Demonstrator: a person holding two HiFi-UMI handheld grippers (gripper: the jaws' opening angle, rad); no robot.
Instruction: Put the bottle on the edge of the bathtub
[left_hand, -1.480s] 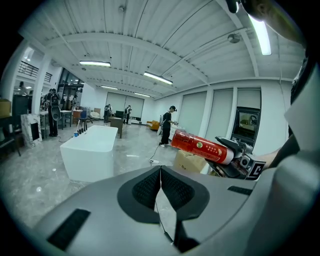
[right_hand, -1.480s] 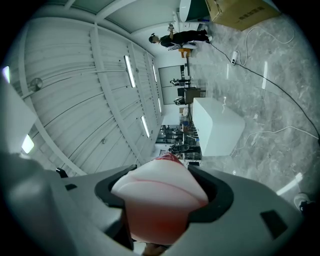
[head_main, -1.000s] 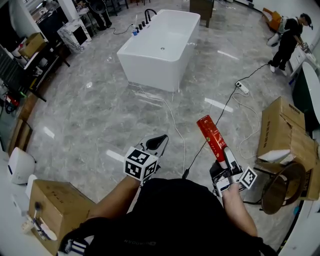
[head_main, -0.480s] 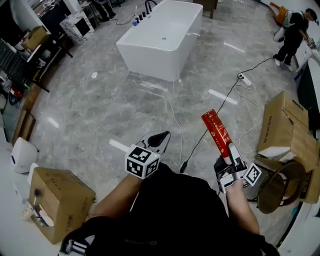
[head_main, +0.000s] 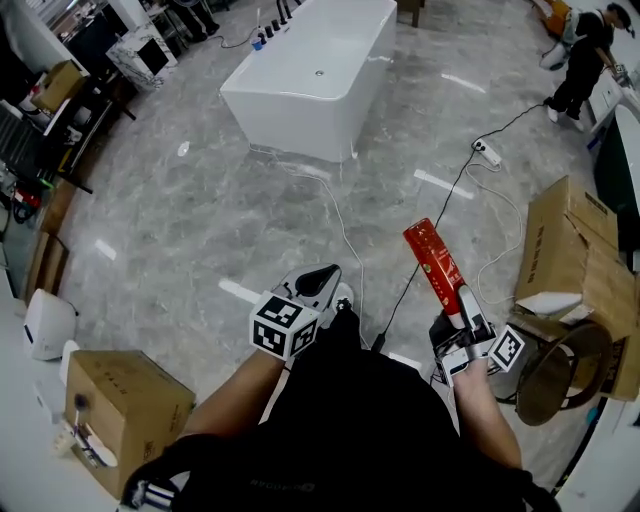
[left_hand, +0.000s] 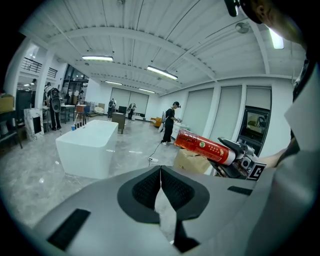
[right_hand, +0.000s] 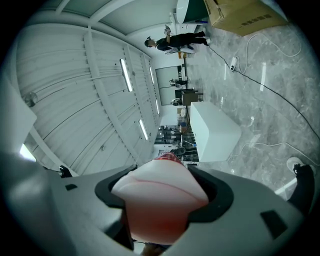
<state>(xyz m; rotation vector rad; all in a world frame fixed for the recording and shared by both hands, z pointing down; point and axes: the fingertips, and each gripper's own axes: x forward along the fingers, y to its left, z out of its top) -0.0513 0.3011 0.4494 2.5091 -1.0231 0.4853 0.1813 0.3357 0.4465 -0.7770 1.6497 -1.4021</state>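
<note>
A red bottle (head_main: 433, 265) with a white cap end sticks up and forward from my right gripper (head_main: 462, 318), whose jaws are shut on its lower part; it fills the right gripper view as a pale pink bulk (right_hand: 162, 197). The white bathtub (head_main: 315, 80) stands several steps ahead on the marble floor, also seen as the bathtub (left_hand: 87, 147) and the bathtub (right_hand: 215, 132). My left gripper (head_main: 318, 285) is held low at my left, jaws shut with nothing between them. The bottle (left_hand: 205, 148) shows at right in the left gripper view.
A black cable (head_main: 445, 215) and a white power strip (head_main: 484, 155) lie on the floor between me and the tub. Cardboard boxes (head_main: 565, 270) and a round stool (head_main: 560, 375) stand at right, another box (head_main: 125, 405) at left. A person (head_main: 585, 55) stands far right.
The view has shifted forward: the bathtub sits higher in the frame and closer. Both grippers keep their pose, the bottle still held.
</note>
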